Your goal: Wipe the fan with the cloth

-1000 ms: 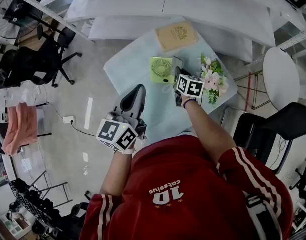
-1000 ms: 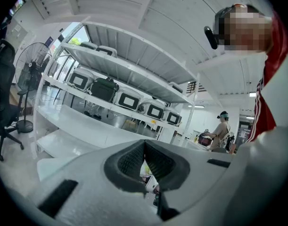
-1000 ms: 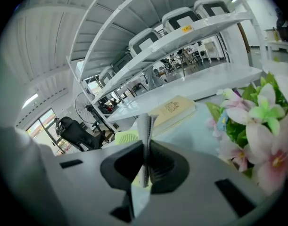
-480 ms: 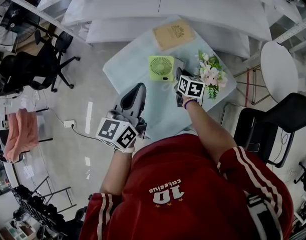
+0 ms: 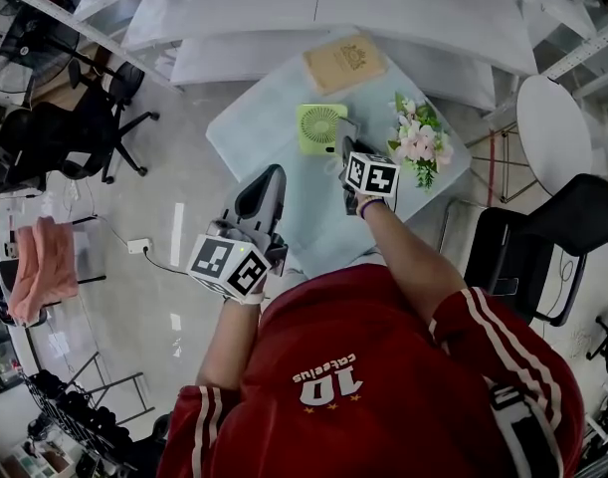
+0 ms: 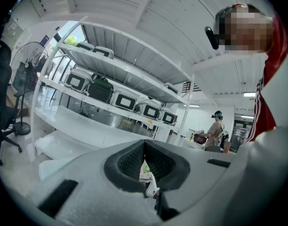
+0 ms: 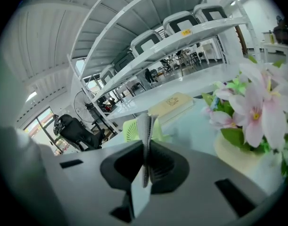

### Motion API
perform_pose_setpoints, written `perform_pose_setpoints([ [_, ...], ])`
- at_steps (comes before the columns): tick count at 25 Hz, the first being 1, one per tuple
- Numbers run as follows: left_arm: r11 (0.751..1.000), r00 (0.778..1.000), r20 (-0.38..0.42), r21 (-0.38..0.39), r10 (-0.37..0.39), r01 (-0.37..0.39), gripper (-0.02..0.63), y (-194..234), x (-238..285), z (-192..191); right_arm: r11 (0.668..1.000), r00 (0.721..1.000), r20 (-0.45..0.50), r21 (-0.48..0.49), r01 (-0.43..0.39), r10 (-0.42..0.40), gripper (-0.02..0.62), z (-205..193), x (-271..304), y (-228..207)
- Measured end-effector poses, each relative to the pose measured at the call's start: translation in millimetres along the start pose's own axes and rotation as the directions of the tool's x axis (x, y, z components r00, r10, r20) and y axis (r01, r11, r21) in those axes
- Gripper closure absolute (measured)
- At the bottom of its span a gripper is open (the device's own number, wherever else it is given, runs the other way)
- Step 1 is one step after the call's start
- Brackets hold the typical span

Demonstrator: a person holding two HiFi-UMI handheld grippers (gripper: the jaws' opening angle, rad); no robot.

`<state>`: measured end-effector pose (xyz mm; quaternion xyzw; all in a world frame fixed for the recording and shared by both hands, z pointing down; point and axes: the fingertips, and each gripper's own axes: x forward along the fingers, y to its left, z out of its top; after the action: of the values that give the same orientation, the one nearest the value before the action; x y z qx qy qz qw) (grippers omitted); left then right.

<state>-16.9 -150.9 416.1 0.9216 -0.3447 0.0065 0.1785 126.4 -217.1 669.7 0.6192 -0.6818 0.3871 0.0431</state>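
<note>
Your right gripper point(image 5: 349, 157) clamps the grey cloth point(image 7: 144, 126) at 5 o'clock of the green fan point(image 5: 321, 127) standing on the table point(image 5: 274, 132), while your left gripper point(image 6: 144, 144), jaws pressed together on nothing, hangs at the fan's 7 o'clock.

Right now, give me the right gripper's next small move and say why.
Probably ease the right gripper forward and slightly left until the cloth meets the fan. Its jaws are shut on the cloth, which sticks out past them, and the green fan stands just beyond, seemingly not yet touched.
</note>
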Motion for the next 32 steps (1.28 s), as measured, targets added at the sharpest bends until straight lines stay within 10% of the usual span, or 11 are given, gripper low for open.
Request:
perform_pose_setpoints([
  [32,0.962,0.962,0.031,-0.062,0.27,-0.267,0.601,58,-70,-9,0.991,0.99,-0.051,-0.036,-0.131,0.129,0.581,-35,61,68],
])
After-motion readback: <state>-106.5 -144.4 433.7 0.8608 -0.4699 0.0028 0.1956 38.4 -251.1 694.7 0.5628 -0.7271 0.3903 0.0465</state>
